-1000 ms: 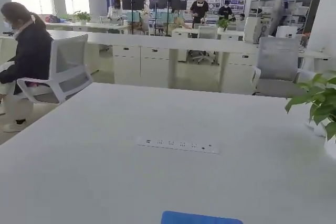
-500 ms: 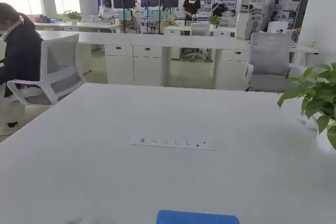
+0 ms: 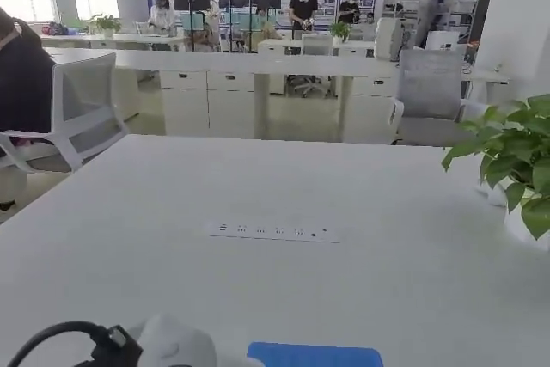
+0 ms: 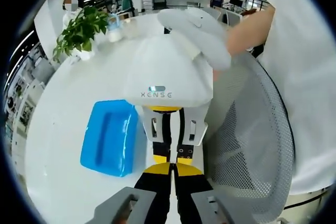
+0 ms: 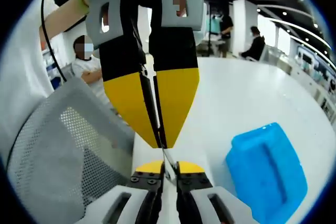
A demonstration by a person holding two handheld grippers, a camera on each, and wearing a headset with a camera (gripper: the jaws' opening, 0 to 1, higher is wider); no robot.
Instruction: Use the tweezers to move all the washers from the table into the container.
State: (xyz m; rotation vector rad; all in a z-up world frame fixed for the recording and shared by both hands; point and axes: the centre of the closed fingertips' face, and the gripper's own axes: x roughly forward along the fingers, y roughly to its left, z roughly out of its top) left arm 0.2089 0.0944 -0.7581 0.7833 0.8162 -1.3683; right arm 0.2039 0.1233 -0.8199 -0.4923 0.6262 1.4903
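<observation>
Peeking cropped from 6 o'clock in head view, the blue container (image 3: 314, 355) lies at 8 o'clock in left gripper view, at 4 o'clock in right gripper view, left gripper (image 5: 159, 141) closed, right gripper (image 5: 164, 171) pinching barely legible tweezers (image 5: 167, 162).

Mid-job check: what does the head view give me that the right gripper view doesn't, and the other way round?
Head view: the white power strip set flush in the table, the green leafy plant at the right, and the white rounded housing of a gripper with a black cable, bottom left.
Right gripper view: the left gripper pointing back at the camera, yellow-and-black jaws close together, tip to tip with the right gripper; a grey mesh chair beside them.
Shared: the blue plastic container on the white table.
</observation>
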